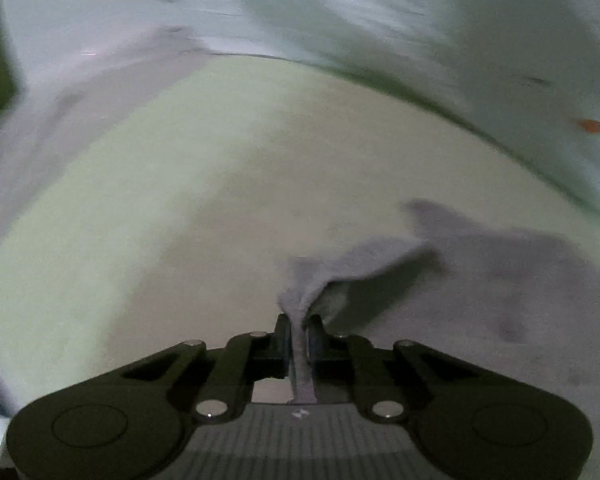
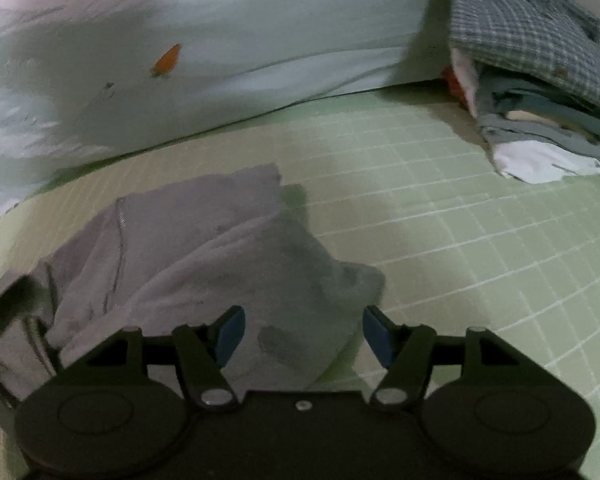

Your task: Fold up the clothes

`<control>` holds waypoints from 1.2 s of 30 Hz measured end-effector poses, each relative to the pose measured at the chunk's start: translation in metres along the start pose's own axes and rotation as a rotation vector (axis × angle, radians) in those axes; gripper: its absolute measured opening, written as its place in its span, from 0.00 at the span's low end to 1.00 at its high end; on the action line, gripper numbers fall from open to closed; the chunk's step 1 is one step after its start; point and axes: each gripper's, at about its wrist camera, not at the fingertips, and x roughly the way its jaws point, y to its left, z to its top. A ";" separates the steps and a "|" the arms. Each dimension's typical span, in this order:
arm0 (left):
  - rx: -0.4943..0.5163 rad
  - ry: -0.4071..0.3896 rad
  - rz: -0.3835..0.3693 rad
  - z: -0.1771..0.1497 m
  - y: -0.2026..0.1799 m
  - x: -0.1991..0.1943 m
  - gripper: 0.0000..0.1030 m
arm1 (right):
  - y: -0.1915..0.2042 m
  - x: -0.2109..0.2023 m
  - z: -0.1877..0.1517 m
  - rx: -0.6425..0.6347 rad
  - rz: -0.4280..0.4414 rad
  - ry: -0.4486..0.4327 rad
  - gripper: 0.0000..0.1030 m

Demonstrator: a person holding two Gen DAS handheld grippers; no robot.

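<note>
Gray cloth (image 2: 188,248) lies crumpled on the green bed sheet (image 2: 440,240), stretching from the near left edge toward the pillow (image 2: 220,40). Left gripper (image 1: 299,332) fingers pinch its corner tight. Right gripper (image 2: 303,334) fingers stand wide above it. No writing shows.

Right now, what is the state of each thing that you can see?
Left gripper: shut on the grey garment.
Right gripper: open, above the garment, holding nothing.
Grey garment: crumpled, unfolded, on the green sheet.
Pile of clothes: folded, stacked.
</note>
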 end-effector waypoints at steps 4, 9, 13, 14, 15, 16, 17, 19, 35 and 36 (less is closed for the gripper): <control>-0.114 0.029 0.025 0.001 0.059 0.000 0.11 | 0.029 0.000 0.000 -0.015 0.019 0.007 0.70; -0.103 0.029 -0.015 0.004 0.069 -0.004 0.13 | 0.063 0.010 -0.008 -0.010 0.014 0.067 0.78; -0.055 0.046 -0.052 0.002 0.067 0.003 0.12 | 0.067 0.016 -0.014 0.048 -0.012 0.122 0.77; -0.042 0.051 -0.059 0.002 0.066 0.005 0.12 | 0.063 0.015 -0.015 0.084 0.003 0.127 0.68; -0.030 0.056 -0.065 0.002 0.066 0.007 0.12 | 0.056 0.013 -0.016 0.127 0.035 0.127 0.55; -0.032 0.056 -0.063 0.003 0.066 0.008 0.12 | 0.049 0.011 -0.018 0.171 0.068 0.125 0.16; -0.035 0.057 -0.061 0.005 0.066 0.009 0.11 | 0.046 0.009 -0.020 0.189 0.074 0.125 0.02; -0.047 0.054 -0.051 0.007 0.069 0.011 0.11 | 0.044 -0.003 -0.025 0.196 0.087 0.080 0.00; -0.117 0.050 0.028 0.005 0.082 0.009 0.11 | 0.001 -0.034 0.022 0.166 0.017 -0.070 0.54; -0.112 0.058 0.025 0.004 0.081 0.010 0.11 | 0.016 -0.030 0.021 0.143 0.054 -0.055 0.54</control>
